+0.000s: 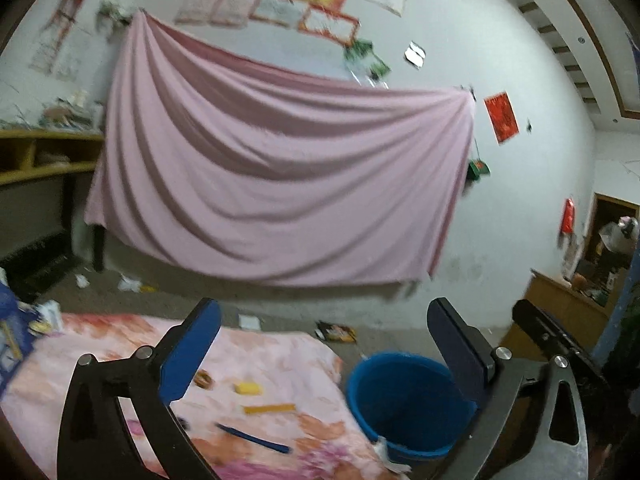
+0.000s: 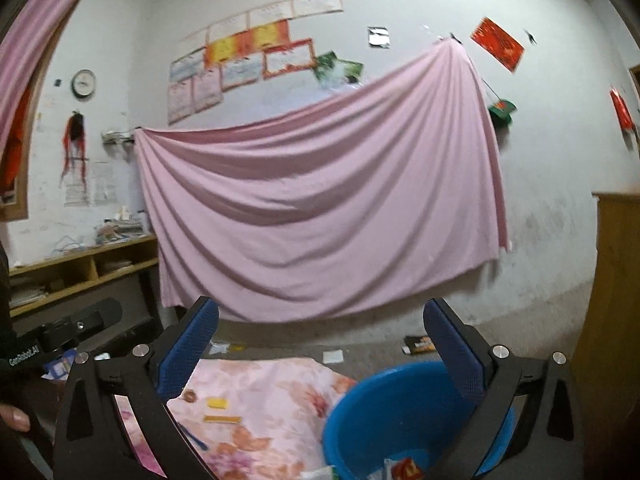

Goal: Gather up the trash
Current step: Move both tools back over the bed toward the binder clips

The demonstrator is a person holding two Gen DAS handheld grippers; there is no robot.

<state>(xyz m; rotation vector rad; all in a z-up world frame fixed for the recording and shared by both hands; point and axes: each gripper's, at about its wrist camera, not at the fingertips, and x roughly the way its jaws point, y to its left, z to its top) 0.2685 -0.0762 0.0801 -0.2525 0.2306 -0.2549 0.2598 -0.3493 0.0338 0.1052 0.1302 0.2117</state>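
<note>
A blue bucket point(image 1: 404, 400) stands beside a floral pink cloth point(image 1: 260, 360). In the right wrist view the bucket point(image 2: 400, 420) holds white and red wrappers point(image 2: 404, 470). On the cloth lie a brown ring point(image 1: 204, 380), a yellow block point(image 1: 248, 389), a yellow strip point(image 1: 269, 409) and a blue pen point(image 1: 252, 438). My left gripper point(image 1: 324, 320) is open and empty, raised above the cloth and bucket. My right gripper point(image 2: 322, 316) is also open and empty, over the bucket's near side.
A large pink sheet point(image 2: 320, 208) hangs on the far wall. A wooden shelf point(image 2: 80, 268) stands left, a wooden cabinet point(image 2: 616, 320) right. Litter on the floor: a black-orange packet point(image 1: 336, 332) and white scraps point(image 1: 128, 282). A thumb point(image 2: 14, 416) shows at the left edge.
</note>
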